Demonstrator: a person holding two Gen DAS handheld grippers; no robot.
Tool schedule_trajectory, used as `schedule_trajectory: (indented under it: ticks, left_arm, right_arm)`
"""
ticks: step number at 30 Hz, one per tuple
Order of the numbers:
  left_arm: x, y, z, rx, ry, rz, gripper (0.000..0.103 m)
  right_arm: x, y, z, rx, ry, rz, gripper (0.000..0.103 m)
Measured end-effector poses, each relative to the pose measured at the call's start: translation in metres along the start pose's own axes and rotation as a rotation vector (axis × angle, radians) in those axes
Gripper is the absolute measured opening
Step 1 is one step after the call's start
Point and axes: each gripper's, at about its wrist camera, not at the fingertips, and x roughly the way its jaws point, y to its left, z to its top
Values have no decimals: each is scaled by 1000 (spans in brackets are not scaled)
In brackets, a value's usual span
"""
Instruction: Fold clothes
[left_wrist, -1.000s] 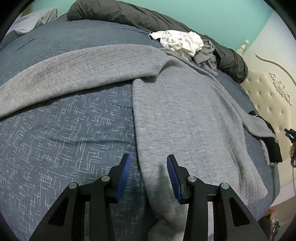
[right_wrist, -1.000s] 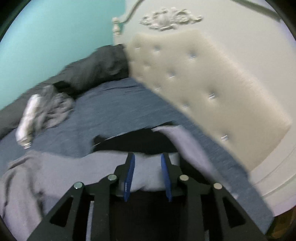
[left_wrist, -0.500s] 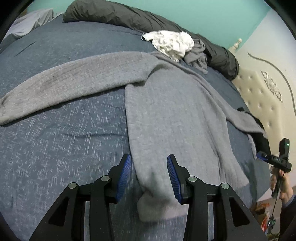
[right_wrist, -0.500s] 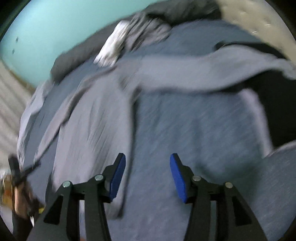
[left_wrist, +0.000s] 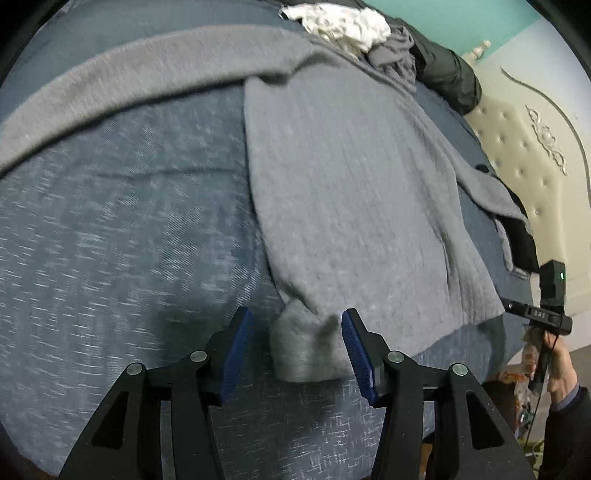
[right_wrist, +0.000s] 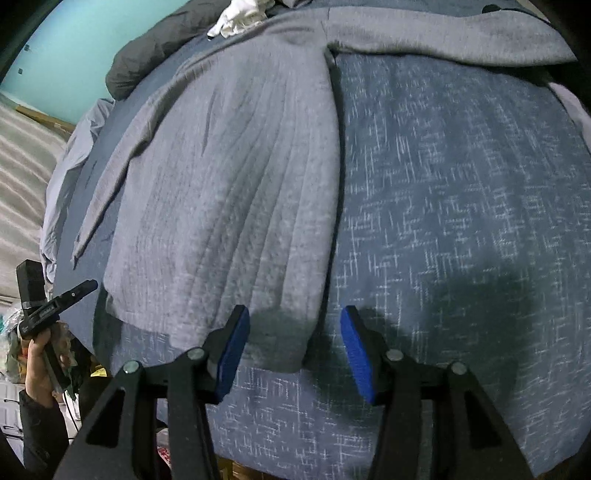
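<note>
A grey knit sweater (left_wrist: 343, 192) lies spread flat on the blue patterned bedspread (left_wrist: 122, 229), sleeves stretched out to both sides. My left gripper (left_wrist: 295, 354) is open, its blue pads on either side of the bunched left hem corner (left_wrist: 306, 350) near the bed's front edge. My right gripper (right_wrist: 295, 350) is open over the other hem corner (right_wrist: 280, 339); the sweater (right_wrist: 229, 192) fills that view's left half. Neither gripper holds cloth. Each view shows the other gripper in a hand at its edge.
A pile of white and grey clothes (left_wrist: 343, 26) and a dark duvet (left_wrist: 450, 74) lie at the far side of the bed. A cream tufted headboard (left_wrist: 528, 155) stands at the right, with a black garment (left_wrist: 521, 236) beside it. The bed's front edge is just below both grippers.
My left gripper has drawn back along the sweater to its hem corner. My right gripper swung away from the headboard and the sleeve, opened, and came down over the other hem corner.
</note>
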Motion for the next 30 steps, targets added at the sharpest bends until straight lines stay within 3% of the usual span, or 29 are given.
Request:
schedule_trajectory:
  ticks: [5,9,12,13,14,18,26,30]
  left_arm:
    - [20,-2,-4,20,38,-13,51]
    - [26,-5,-7,53,54,-16,19]
    - [24,-6,-7,63,53,-28,15]
    - [21,-7,-7,69,50,-29,13]
    - [18,-8,-7,75,47,-30,10]
    - [-1,-10,-4,97,21,-31,7]
    - [-69,-8,0,130,-57,-44,4]
    - [-80,1,-3,128,-51,-59,4]
  right_arm:
    - [12,-11,1,41,34,23,56]
    - [16,-10,2,30,41,43,56]
    - [21,-9,2,29,40,54,55]
    - [21,-9,2,29,39,59,48]
    - [21,-9,1,28,38,65,33]
    - [19,-9,-2,20,26,77,6]
    - [-43,-3,-6,-52,-69,69,3]
    - [-72,-2,-17,-99,-80,65,3]
